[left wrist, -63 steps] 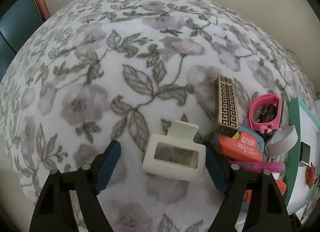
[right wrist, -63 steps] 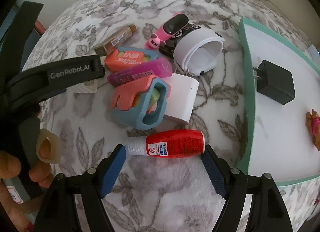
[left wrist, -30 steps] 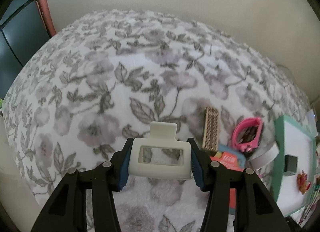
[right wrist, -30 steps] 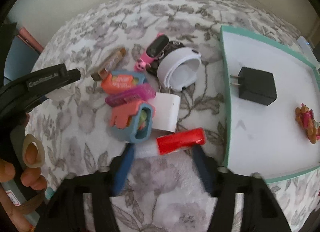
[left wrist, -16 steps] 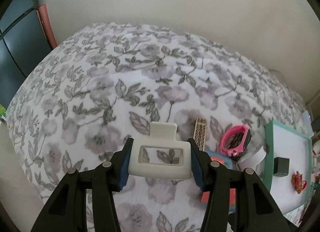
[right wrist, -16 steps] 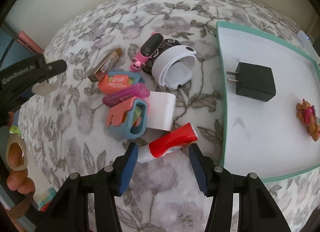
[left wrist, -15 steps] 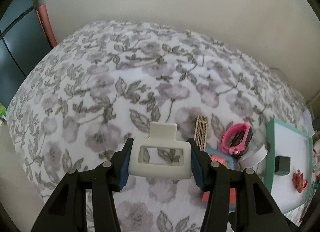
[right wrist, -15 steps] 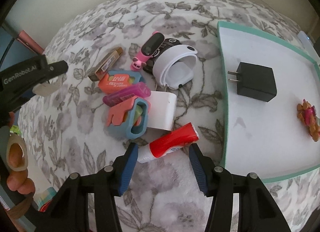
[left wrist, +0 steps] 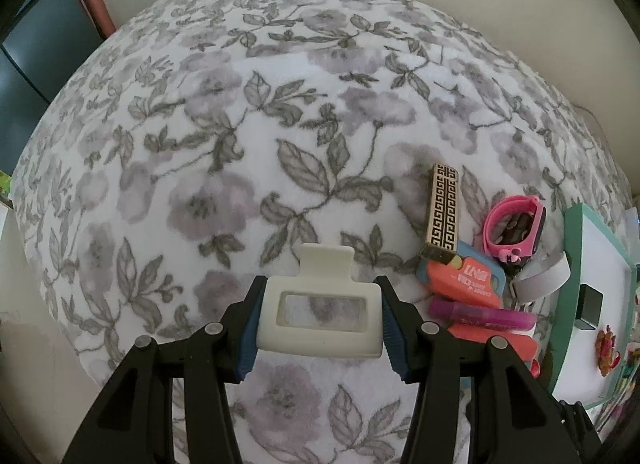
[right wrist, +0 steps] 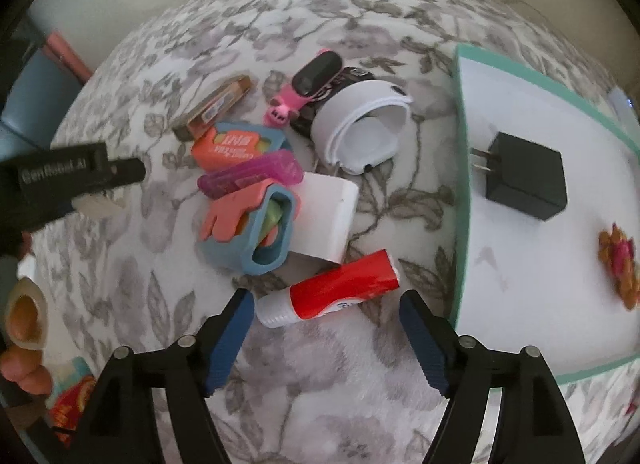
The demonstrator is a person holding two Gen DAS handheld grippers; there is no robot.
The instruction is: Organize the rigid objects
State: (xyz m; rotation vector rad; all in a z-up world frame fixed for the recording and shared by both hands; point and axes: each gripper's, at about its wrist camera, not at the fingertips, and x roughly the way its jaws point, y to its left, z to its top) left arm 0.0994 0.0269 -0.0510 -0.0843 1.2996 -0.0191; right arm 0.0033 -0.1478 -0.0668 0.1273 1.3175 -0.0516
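My left gripper point(left wrist: 322, 324) is shut on a cream hair claw clip point(left wrist: 320, 314), held just above the floral blanket point(left wrist: 240, 136). My right gripper point(right wrist: 326, 328) is open, its blue pads apart on either side of a red and white tube point(right wrist: 332, 294) that lies tilted on the blanket, touching neither pad. A pile lies beyond: a blue and orange case point(right wrist: 256, 232), a purple tube point(right wrist: 252, 176), a white box point(right wrist: 326, 220), a white band point(right wrist: 362, 128), a pink watch point(right wrist: 308, 82) and a patterned box point(left wrist: 442, 210).
A white tray with a teal rim point(right wrist: 462, 168) lies at the right and holds a black charger point(right wrist: 524, 180) and a small orange ornament point(right wrist: 618, 264). The left gripper's body point(right wrist: 60, 176) shows at the left of the right wrist view.
The left gripper closed on the clip and lifted it, and now sits lower over the blanket. The right gripper closed on the red tube, then opened; the tube lies tilted on the blanket.
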